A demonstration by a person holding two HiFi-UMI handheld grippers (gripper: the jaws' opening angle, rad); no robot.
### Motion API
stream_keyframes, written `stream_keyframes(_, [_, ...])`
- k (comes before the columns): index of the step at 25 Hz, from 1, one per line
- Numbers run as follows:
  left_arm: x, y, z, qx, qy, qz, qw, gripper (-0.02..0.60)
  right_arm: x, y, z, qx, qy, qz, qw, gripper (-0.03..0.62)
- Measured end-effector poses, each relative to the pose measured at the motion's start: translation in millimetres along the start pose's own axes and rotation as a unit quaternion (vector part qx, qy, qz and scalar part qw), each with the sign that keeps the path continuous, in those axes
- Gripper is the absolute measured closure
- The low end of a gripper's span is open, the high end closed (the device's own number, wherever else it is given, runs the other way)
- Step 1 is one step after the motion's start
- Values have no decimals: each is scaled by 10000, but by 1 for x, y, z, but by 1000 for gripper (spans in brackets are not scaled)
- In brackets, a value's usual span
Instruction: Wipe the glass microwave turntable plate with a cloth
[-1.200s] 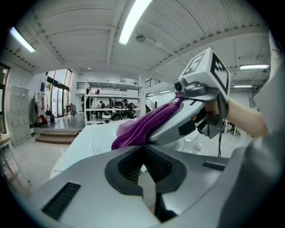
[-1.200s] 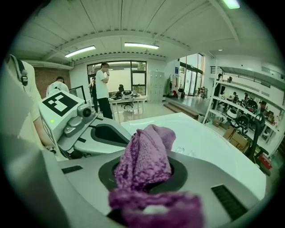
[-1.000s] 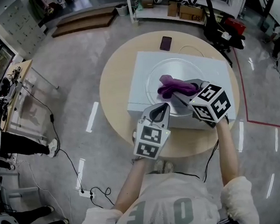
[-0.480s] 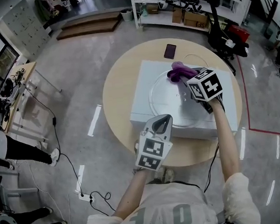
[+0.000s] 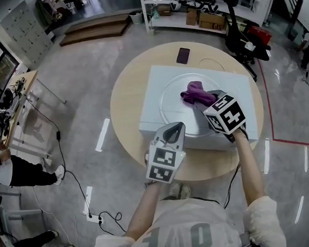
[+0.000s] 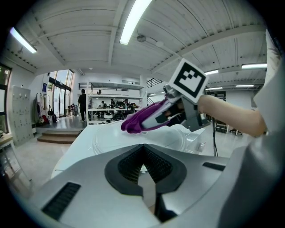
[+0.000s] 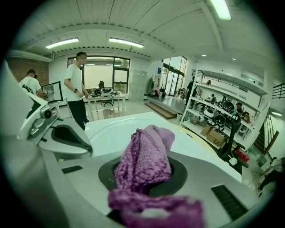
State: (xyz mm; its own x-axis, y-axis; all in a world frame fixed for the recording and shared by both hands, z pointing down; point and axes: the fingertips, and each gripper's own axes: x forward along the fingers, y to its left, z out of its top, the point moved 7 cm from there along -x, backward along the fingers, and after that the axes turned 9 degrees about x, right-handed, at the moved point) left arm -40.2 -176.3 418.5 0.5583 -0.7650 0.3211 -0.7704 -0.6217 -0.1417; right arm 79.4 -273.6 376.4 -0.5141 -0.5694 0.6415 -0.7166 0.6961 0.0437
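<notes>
Mid-wipe: cloth (image 5: pixel 196 92) is clamped in right gripper (image 5: pixel 205 105) on turntable plate (image 5: pixel 170 106), left gripper (image 5: pixel 174 129) closed and empty; unwiped glass is judged next.

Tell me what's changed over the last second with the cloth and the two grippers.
The right gripper, shut on the purple cloth, pushed it to the far rim of the glass plate, then drew it back toward the middle. Nothing was grasped or released. The left gripper stayed shut and empty near the plate's front edge; the phone did not move.
</notes>
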Motion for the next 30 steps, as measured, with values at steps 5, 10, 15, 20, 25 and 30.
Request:
stream_keyframes(5, [1,0,-1,-4,9,28,10000,586,-29,40,-27,-188,103,145,9997,546])
stream_keyframes(10, [1,4,0,-1,28,80,10000,586,-52,77,-46,-273,69,181,9994,546])
stream_keyframes(15, [0,3,-1,1,63,73,10000,586,-59,94,-55,-313,-132,74,9994,546])
stream_keyframes(20, [3,2,3,-18,71,69,9999,586,-63,84,-52,-226,-117,109,9996,546])
stream_keyframes(25, [1,-1,3,-33,-45,121,9999,586,-58,34,-23,30,-604,-335,9976,546])
stream_keyframes(30, [2,2,2,-16,-30,126,9999,586,-19,-28,24,473,-834,-804,9921,546])
